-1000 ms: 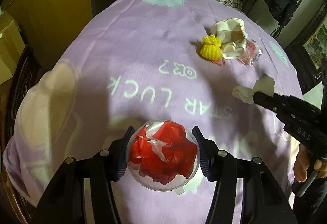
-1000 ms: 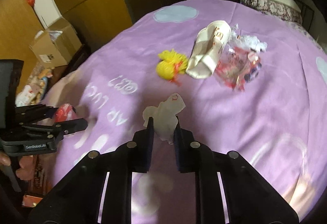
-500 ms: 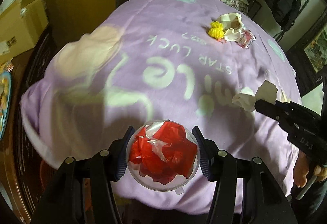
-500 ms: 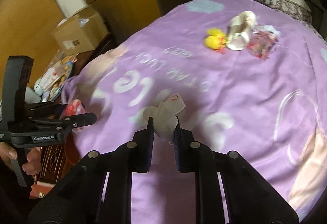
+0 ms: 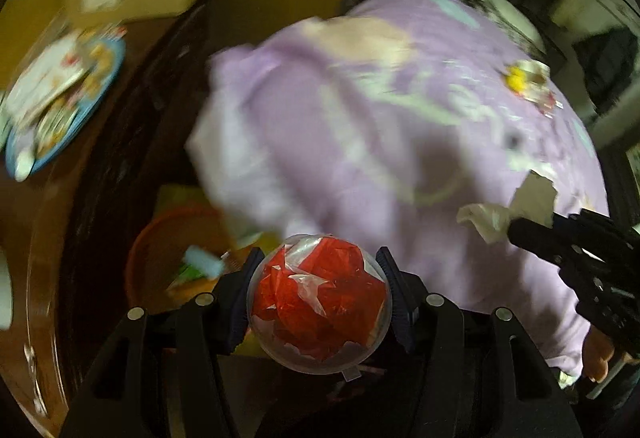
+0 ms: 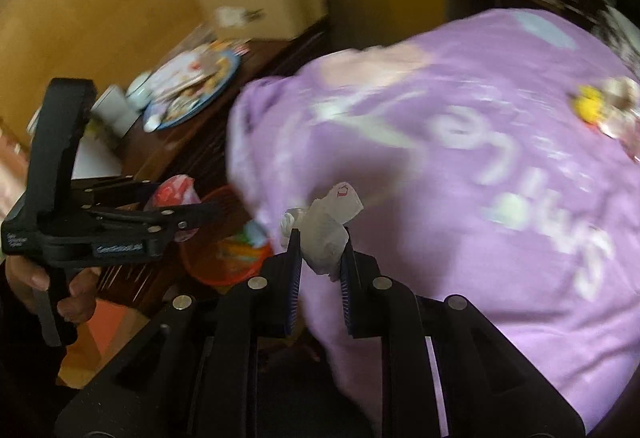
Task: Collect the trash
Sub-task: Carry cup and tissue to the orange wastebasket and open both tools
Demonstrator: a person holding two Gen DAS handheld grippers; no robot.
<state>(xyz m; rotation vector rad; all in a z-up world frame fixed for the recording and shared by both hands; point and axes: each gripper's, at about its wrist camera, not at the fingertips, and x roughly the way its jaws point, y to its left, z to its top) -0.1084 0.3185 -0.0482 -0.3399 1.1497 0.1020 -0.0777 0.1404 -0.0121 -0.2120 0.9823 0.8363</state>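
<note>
So both hands had swung off the bed in the last second; a moment earlier the purple cover filled both views, and now the orange bin on the floor showed up beside it. To me that meant pickup was done and the dump was next.

Left hand-held gripper was clamped at medium width on the clear ball stuffed with red wrapping, dead centre between its pads, with the bin at about 10 o'clock from it, close by.

Right hand-held gripper was pinched narrow on a crumpled white tissue, which stuck out at 12 o'clock from the pads. The bin sat at 9 o'clock from it, just beside.

The leftover trash was way off at 2 o'clock, still on the bed. Blurry though.
</note>
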